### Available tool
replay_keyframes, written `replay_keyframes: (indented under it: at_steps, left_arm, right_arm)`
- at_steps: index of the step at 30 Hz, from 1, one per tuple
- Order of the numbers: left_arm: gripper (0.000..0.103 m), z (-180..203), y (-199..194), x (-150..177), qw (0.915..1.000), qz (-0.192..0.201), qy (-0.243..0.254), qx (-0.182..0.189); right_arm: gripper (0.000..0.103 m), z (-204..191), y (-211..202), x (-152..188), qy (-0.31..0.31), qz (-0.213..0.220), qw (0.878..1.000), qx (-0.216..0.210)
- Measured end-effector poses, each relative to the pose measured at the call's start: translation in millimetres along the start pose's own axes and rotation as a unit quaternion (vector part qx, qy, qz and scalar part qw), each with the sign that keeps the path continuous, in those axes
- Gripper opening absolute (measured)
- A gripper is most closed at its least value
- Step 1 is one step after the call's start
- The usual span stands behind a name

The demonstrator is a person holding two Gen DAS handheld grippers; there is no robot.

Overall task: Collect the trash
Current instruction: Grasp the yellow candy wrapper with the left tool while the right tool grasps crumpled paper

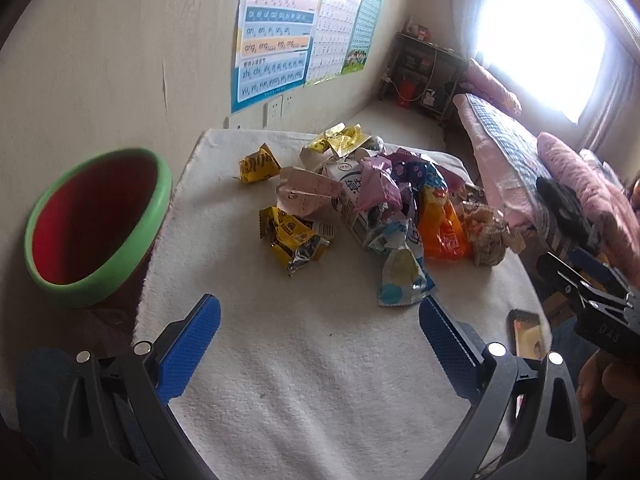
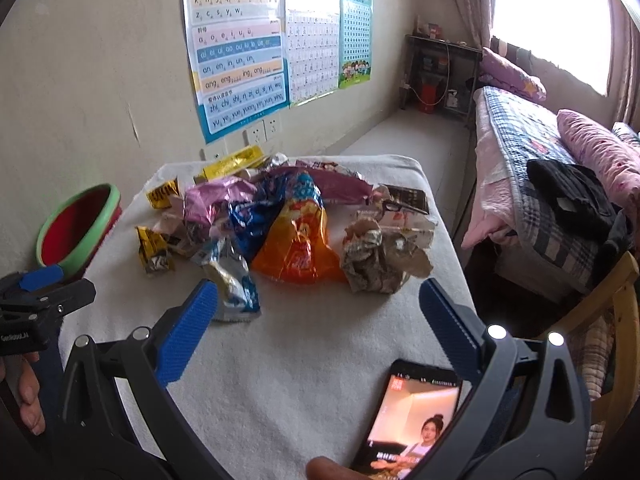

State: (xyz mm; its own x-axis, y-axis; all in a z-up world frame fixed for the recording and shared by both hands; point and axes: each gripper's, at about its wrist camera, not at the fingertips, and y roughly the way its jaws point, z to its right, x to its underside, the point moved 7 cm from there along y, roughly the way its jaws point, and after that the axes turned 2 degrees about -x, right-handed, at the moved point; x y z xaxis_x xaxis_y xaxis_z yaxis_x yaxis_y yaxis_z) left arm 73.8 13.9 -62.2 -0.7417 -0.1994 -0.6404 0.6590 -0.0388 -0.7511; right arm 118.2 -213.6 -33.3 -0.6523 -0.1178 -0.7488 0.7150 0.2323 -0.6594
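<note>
Left wrist view showed the left hand-held gripper (image 1: 320, 320) wide open and empty, as was the right hand-held gripper (image 2: 318, 306). Wrappers (image 1: 360, 200) lay heaped mid-desk (image 1: 300, 360), the bin (image 1: 96, 228) beside. Judged light, crinkly, slippery; pinch a crumpled fold.
</note>
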Motion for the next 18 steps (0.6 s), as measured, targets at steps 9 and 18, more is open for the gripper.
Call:
replay_keyframes:
  at_steps: [9, 18]
  left_arm:
    - [0.095, -15, 33, -11, 0.9992, -0.036, -0.015, -0.010]
    - [0.086, -31, 93, -23, 0.9937, -0.093, -0.062, 0.003]
  right_arm:
    - [0.099, 23, 33, -10, 0.001, -0.038, 0.999, -0.003]
    - [0.086, 42, 81, -12, -0.004, -0.086, 0.996, -0.006]
